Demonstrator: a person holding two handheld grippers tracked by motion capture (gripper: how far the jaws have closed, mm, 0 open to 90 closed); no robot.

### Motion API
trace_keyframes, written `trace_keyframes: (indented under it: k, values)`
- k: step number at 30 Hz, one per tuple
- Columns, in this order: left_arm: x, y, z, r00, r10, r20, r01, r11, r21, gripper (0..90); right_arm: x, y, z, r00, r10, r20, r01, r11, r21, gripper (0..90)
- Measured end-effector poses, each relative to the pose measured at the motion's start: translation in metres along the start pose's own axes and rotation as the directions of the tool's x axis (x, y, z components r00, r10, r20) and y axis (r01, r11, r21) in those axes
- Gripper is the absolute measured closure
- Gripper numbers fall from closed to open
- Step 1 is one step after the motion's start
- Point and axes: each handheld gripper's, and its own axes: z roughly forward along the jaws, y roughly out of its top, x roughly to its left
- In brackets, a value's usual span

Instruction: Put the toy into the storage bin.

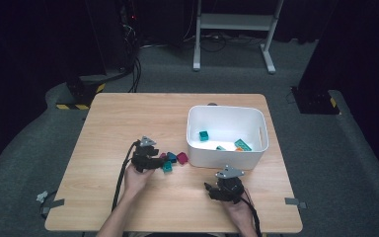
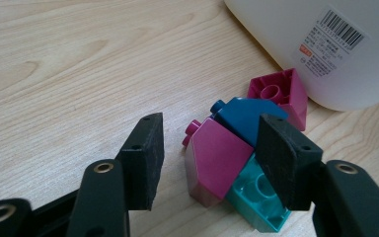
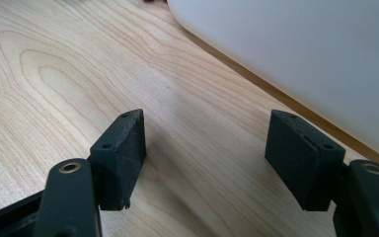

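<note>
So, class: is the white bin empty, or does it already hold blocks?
Not empty: the white bin holds a few blocks, mostly teal, on its floor.

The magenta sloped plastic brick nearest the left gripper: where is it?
In the left gripper view, the magenta sloped plastic brick lies on the wooden table, between the open jaws, against a teal brick.

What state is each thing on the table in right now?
Left gripper: jaws open around the near magenta brick, not pressing it.
Right gripper: open, nothing between the jaws.
White bin: upright, open-topped, a few bricks inside.
Blue brick: lies against the near magenta brick.
Teal brick: studs up.
</note>
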Motion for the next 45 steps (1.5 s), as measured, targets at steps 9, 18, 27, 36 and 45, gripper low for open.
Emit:
trace_keyframes:
  k: [9, 18, 27, 36, 45]
  values:
    - [0.0021, -0.0009, 0.0027, 0.9999, -0.005, -0.014, 0.005, 1.0, 0.006, 46.8, 0.0, 0.0, 0.0, 1.0, 0.0, 0.0, 0.0, 1.0, 0.0, 32.0]
    - [0.0041, -0.0015, 0.0051, 0.9996, -0.011, -0.025, 0.011, 0.9999, 0.01, 53.2, 0.0, 0.0, 0.0, 1.0, 0.0, 0.0, 0.0, 1.0, 0.0, 32.0]
    - [0.0056, -0.0024, 0.0083, 0.9993, -0.012, -0.034, 0.013, 0.9997, 0.021, 54.8, 0.0, 0.0, 0.0, 1.0, 0.0, 0.0, 0.0, 1.0, 0.0, 32.0]
    - [0.0058, -0.0022, 0.0072, 0.9994, -0.007, -0.035, 0.008, 0.9999, 0.012, 55.5, 0.0, 0.0, 0.0, 1.0, 0.0, 0.0, 0.0, 1.0, 0.0, 32.0]
    - [0.0073, -0.0013, 0.0026, 0.9994, -0.01, -0.033, 0.01, 0.9999, 0.008, 56.4, 0.0, 0.0, 0.0, 1.0, 0.0, 0.0, 0.0, 1.0, 0.0, 32.0]
